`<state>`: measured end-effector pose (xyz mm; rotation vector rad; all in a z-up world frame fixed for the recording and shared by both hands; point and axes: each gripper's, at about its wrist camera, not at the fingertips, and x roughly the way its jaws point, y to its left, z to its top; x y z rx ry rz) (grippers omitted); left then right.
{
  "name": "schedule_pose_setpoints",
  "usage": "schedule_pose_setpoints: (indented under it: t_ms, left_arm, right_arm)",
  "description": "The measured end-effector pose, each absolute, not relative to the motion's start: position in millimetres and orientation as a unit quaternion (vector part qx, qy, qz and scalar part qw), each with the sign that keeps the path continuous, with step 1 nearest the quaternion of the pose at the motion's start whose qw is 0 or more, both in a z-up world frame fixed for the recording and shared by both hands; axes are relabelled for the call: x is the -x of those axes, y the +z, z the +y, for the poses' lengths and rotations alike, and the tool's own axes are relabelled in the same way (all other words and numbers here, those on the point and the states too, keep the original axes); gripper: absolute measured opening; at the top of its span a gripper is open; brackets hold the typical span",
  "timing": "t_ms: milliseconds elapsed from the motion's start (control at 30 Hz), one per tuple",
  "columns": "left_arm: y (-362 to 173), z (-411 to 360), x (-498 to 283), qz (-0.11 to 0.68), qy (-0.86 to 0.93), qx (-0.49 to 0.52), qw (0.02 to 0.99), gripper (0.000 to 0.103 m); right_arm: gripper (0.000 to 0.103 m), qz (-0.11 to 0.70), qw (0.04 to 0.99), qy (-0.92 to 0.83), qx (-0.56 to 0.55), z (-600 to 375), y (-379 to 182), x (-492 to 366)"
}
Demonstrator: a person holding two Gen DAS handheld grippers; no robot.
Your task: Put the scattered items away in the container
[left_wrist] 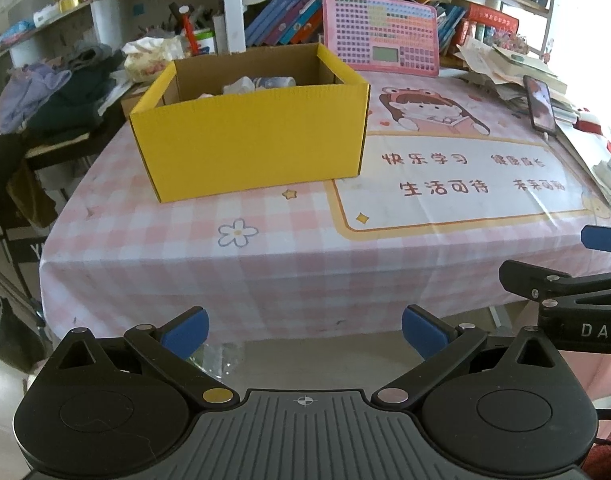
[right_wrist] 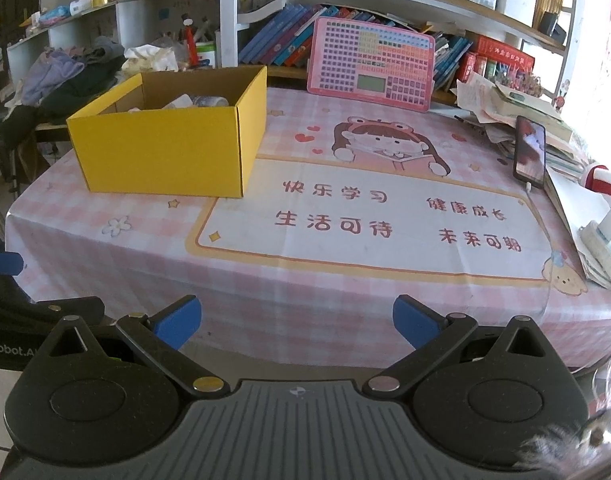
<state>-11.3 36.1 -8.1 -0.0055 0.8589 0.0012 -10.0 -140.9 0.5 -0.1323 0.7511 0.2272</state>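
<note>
Room: cluttered bookshelves behind a pink checked tablecloth.
Container: yellow corrugated cardboard box, at the cloth's far left, top open for dropping in.
Contents: pale items already inside.
Left gripper: spread wide, empty, back off the table edge.
Right gripper: likewise; tidying looks finished.

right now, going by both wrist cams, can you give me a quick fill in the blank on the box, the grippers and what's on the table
1. The open cardboard box is ____ on the outside.
2. The left gripper and right gripper both have their blue-padded fingers spread ____, holding nothing.
3. The pink keypad learning tablet leans upright ____ the box, against the bookshelf.
4. The black smartphone is propped on the ____ side of the pink checked tablecloth.

Missing words: yellow; open; behind; right
</note>
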Motion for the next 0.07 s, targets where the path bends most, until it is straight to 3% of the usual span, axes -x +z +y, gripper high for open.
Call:
schedule_pose_setpoints:
  t_ms: [67]
  left_arm:
    - [-9.4,36.1,9.2,0.419,0.001,0.007,0.908,0.103]
  right_arm:
    - [0.103,0.371,0.920,0.112,0.065,-141.2,-1.3,7.6]
